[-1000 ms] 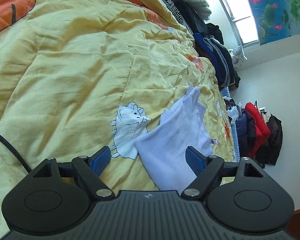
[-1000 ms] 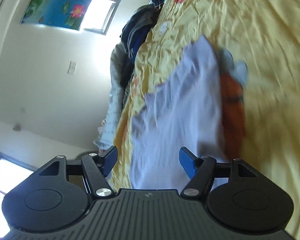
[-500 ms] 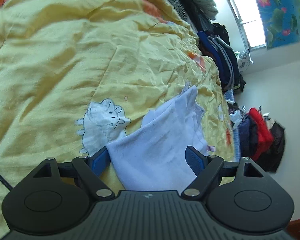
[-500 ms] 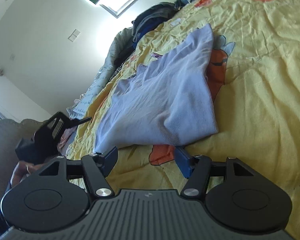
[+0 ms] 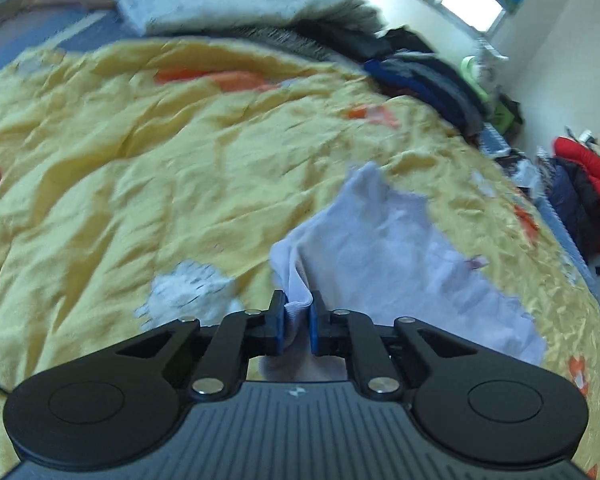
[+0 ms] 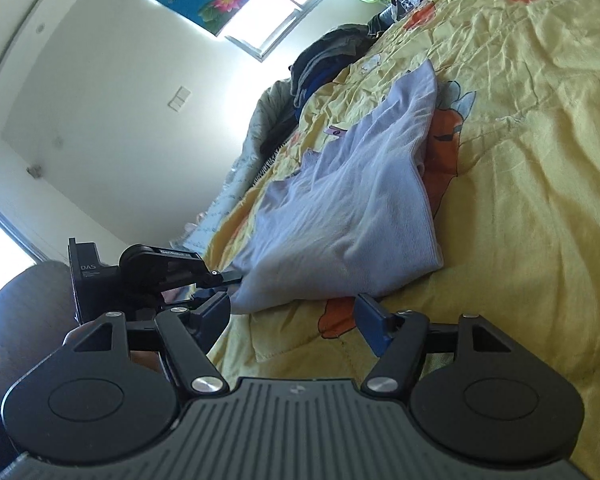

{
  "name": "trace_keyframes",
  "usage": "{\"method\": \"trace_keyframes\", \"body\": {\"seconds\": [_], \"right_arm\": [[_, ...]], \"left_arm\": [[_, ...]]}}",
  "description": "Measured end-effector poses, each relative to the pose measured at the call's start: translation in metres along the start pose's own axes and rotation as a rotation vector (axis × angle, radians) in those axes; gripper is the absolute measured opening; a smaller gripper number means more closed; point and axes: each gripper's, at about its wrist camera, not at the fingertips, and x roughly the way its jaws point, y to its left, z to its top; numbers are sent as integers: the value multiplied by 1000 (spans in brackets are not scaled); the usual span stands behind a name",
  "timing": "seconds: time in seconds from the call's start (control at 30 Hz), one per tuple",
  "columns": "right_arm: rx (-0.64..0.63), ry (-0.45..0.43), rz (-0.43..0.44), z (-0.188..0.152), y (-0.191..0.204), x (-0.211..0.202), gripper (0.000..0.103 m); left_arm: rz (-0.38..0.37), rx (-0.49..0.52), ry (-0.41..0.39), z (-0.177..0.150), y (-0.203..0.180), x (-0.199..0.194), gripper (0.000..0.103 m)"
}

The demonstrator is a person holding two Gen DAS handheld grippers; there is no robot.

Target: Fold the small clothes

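"DAS" printed on left tongs' (image 6: 236,280) black housing.

Ribbed cloth garment (image 6: 352,216); wrinkled cloth quilt (image 6: 532,184).

A small pale lilac knit garment (image 6: 352,216) lies on the yellow quilted bedspread with orange and white cartoon prints (image 6: 532,184), partly over one orange print. In the left wrist view, the left gripper (image 5: 297,312) sits at the garment's near edge with a fold of its hem between the fingers. In the right wrist view, the right gripper (image 6: 296,316) is just before the garment's near edge, apart from it. A heap of dark clothes (image 5: 420,76) lies behind, along the bed's far edge.
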Motion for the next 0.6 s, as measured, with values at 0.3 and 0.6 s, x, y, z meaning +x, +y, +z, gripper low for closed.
{"method": "trace_keyframes", "body": {"seconds": [0.3,0.6], "right_arm": [[82,-211,-46,-2,8,-67,65],[162,-265,-214,6,-28,-89,68]], "left_arm": [[-357,561,-171,-54,-131,-60,6],[-485,521,104,-96,-116,-51,10]]}}
